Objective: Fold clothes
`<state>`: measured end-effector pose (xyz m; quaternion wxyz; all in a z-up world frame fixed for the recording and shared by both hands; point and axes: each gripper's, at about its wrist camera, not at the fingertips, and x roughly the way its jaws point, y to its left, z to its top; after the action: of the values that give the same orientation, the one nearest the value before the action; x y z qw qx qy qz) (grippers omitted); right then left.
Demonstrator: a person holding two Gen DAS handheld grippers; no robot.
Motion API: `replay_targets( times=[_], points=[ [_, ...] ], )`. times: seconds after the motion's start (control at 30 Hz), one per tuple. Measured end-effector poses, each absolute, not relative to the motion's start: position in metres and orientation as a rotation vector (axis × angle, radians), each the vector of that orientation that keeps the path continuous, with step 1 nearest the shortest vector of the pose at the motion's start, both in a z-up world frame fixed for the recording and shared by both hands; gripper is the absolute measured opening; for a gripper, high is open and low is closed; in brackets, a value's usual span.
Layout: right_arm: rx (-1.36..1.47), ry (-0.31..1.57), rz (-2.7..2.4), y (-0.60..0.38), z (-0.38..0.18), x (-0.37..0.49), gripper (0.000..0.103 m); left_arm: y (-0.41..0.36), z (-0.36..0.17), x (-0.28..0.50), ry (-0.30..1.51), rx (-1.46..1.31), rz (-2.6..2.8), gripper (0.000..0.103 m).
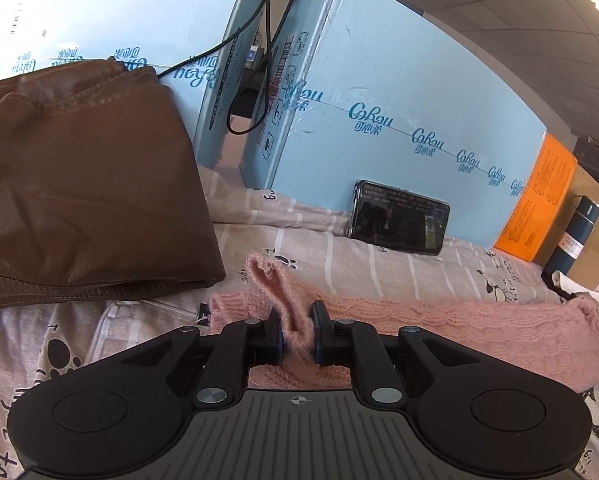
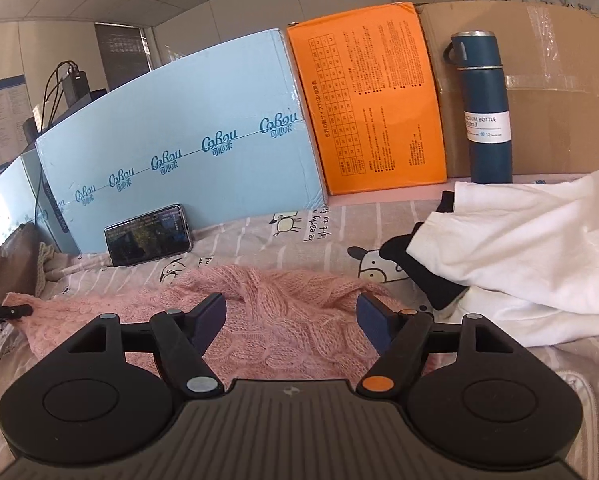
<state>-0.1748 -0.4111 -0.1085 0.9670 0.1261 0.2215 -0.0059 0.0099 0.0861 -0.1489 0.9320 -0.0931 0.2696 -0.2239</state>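
Now, left gripper (image 1: 295, 330): clenched on a raised fold of the pink sweater (image 1: 439, 320), lower centre.
Right gripper (image 2: 291, 316): jaws released, over the knit.
Sweater: spread across the patterned bedsheet (image 1: 339, 248).
Upper left: brown leather garment (image 1: 87, 200).

The left gripper (image 1: 296, 320) covers the near part of the pink sweater (image 1: 439, 320), and its body hides the bedsheet (image 1: 339, 248) below. The brown jacket (image 1: 87, 184) runs off the left edge. The phone (image 1: 399, 218) screen text is too small to read. In the right view the white garment (image 2: 531, 248) is cut by the right edge and hides most of a black item (image 2: 435, 280); the bottle (image 2: 487, 108) label is only partly legible
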Motion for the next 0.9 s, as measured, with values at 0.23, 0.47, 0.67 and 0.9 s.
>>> replay_targets(
  times=[0.23,0.47,0.67,0.9],
  points=[
    [0.216,0.494,0.054,-0.387,-0.11,-0.119,0.063,0.099,-0.146,-0.005,0.506,-0.283,-0.424,0.037],
    [0.315,0.66,-0.047,-0.391,-0.126,-0.086,0.031,0.095,-0.146,-0.003,0.524,-0.262,-0.412,0.04],
    [0.294,0.568,0.02,-0.39,-0.104,-0.11,0.07,0.096,-0.146,-0.005,0.501,-0.273,-0.418,0.052],
    [0.079,0.478,0.186,-0.366,-0.089,-0.116,0.072,0.095,-0.145,-0.006,0.488,-0.272,-0.412,0.052]
  ],
)
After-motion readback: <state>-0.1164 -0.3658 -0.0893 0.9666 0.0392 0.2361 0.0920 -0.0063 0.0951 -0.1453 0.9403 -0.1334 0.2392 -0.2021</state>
